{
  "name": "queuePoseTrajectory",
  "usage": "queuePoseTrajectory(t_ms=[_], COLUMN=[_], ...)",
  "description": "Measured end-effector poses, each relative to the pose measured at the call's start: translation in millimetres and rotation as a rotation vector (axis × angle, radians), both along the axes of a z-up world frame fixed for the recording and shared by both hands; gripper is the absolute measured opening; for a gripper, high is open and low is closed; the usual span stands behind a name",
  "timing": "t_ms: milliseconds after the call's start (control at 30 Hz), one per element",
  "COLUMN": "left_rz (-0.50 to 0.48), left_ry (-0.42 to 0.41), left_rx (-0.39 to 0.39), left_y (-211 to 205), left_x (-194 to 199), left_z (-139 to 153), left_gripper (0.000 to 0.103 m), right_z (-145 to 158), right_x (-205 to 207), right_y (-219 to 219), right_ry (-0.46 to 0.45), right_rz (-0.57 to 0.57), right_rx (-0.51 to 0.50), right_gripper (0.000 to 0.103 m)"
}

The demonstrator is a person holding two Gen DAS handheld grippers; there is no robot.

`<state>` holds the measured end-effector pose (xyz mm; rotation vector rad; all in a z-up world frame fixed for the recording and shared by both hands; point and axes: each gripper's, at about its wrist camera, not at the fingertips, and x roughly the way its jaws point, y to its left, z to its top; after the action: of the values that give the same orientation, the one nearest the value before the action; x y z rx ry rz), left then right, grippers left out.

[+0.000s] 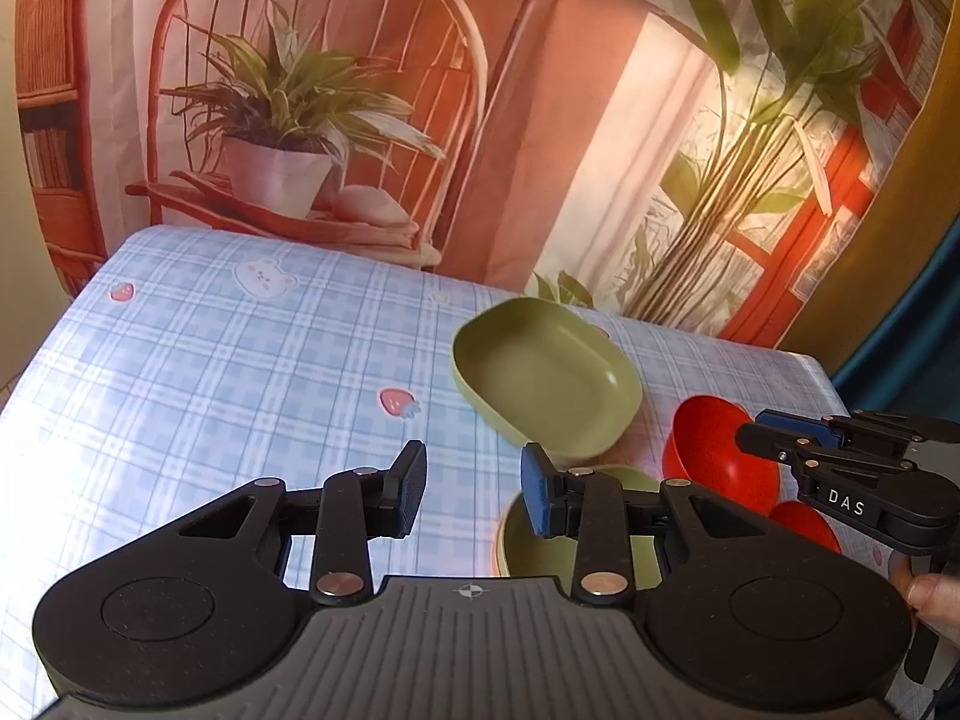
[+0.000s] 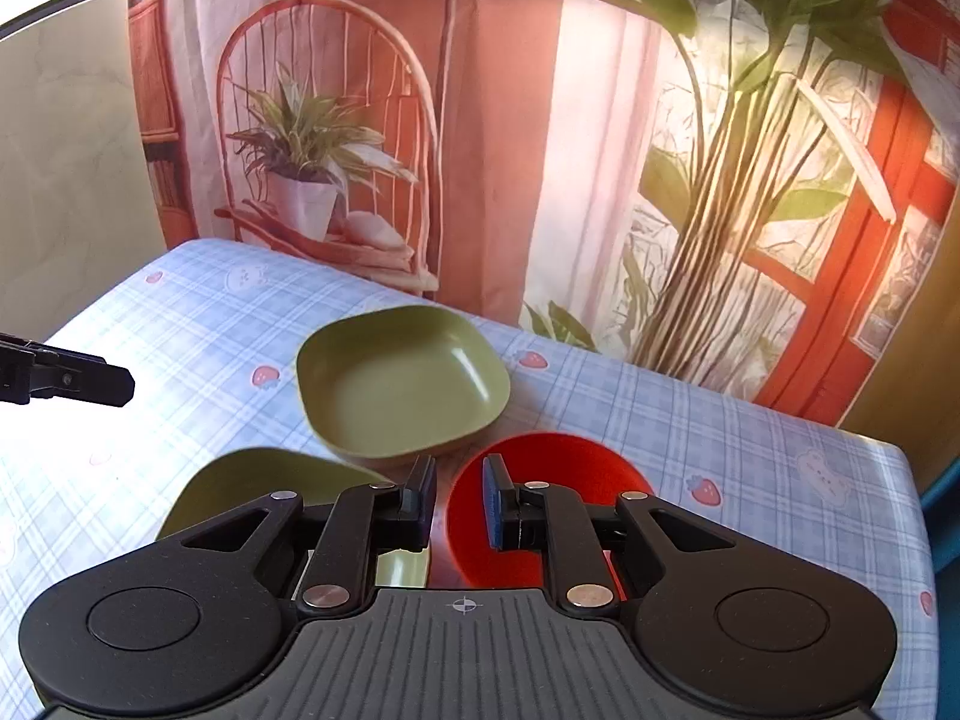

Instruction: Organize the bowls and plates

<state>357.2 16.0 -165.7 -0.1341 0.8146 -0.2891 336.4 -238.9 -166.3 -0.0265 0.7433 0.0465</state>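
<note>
A green square plate (image 1: 546,375) (image 2: 402,381) lies on the checked tablecloth. A green bowl (image 1: 522,540) (image 2: 252,486) sits nearer, partly hidden under the grippers. A red bowl (image 1: 717,456) (image 2: 558,480) stands to its right, with a second red piece (image 1: 801,525) beside it. My left gripper (image 1: 474,495) is open and empty, just left of the green bowl. My right gripper (image 2: 459,501) is open with a narrow gap over the red bowl's left rim, which it does not clearly touch. It also shows in the left wrist view (image 1: 780,438).
The blue checked tablecloth (image 1: 210,372) covers the table, whose far edge meets a printed backdrop of a chair and plants (image 1: 300,120). The table's right edge (image 2: 912,510) is close to the red bowl. A left gripper finger (image 2: 78,378) shows at the left.
</note>
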Motion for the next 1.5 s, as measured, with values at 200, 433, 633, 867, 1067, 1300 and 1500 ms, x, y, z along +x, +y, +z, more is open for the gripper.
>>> queuePoseTrajectory(t_ms=[200,433,633,867,1067,1300,1500], left_rz=[-0.012,-0.008,-0.036,-0.004,-0.02,-0.031,-0.034], left_ry=[-0.028,0.026,0.078,0.089,0.082,0.078,0.07], left_rx=[0.0,-0.009,-0.012,-0.04,-0.049,-0.05,-0.039], left_y=[-6.6,-17.5,-23.0,-15.7,-20.6,-25.7,-26.3], left_x=[36.4,78.1,98.7,117.5,122.6,123.7,121.3], left_z=[4.1,-28.6,-62.8,-79.3,-83.4,-89.1,-89.1], left_gripper=[0.036,0.036,0.03,0.02,0.015,0.011,0.011], right_z=[1.9,-17.3,-44.2,-69.9,-82.4,-89.5,-91.4], right_x=[39.9,91.6,125.9,148.2,156.8,160.0,162.3], right_y=[-14.2,-32.3,-43.6,-44.4,-44.0,-42.7,-39.3], right_ry=[0.011,0.048,0.113,0.184,0.24,0.259,0.263], right_rz=[-0.016,-0.05,-0.062,-0.069,-0.058,-0.055,-0.049], right_rx=[0.057,0.088,0.134,0.147,0.163,0.171,0.192], right_gripper=[0.017,0.017,0.017,0.018,0.018,0.016,0.008])
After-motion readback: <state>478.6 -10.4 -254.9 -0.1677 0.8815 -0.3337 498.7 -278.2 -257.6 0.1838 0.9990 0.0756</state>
